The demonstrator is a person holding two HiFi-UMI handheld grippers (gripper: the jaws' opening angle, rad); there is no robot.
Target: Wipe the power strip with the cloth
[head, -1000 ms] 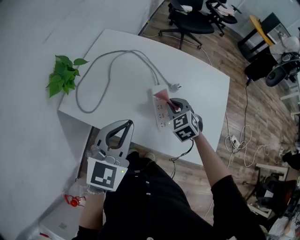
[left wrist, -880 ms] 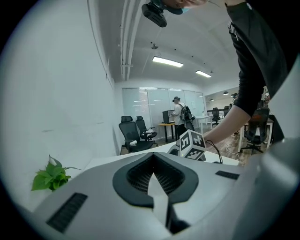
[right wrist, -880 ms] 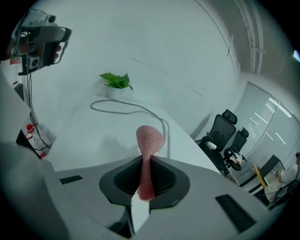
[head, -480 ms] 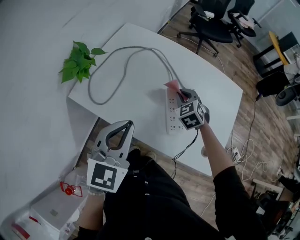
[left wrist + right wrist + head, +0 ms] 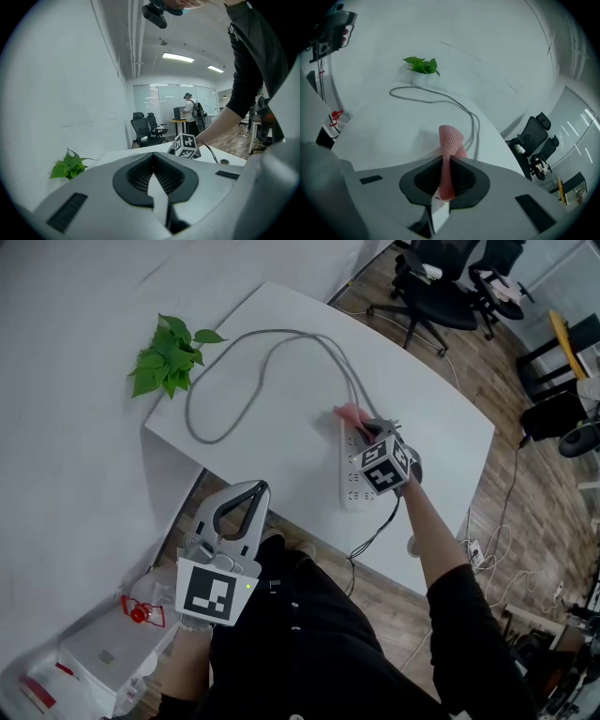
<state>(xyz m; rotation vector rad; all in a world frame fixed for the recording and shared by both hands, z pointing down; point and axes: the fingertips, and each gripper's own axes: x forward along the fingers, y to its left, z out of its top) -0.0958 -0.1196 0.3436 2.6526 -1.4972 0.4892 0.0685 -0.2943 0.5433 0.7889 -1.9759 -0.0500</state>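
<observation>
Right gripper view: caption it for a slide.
Right hand-held gripper clamps a pink cloth over the white table, grey cable and plant beyond.

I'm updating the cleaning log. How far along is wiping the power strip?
Done: the pink cloth is picked up and clamped in the right tool. In hand: that tool holds the cloth at the far end of the power strip. Left: the near sockets lie uncovered, and whether they were wiped can't be told. The left tool is shut, empty, and off the table.
</observation>
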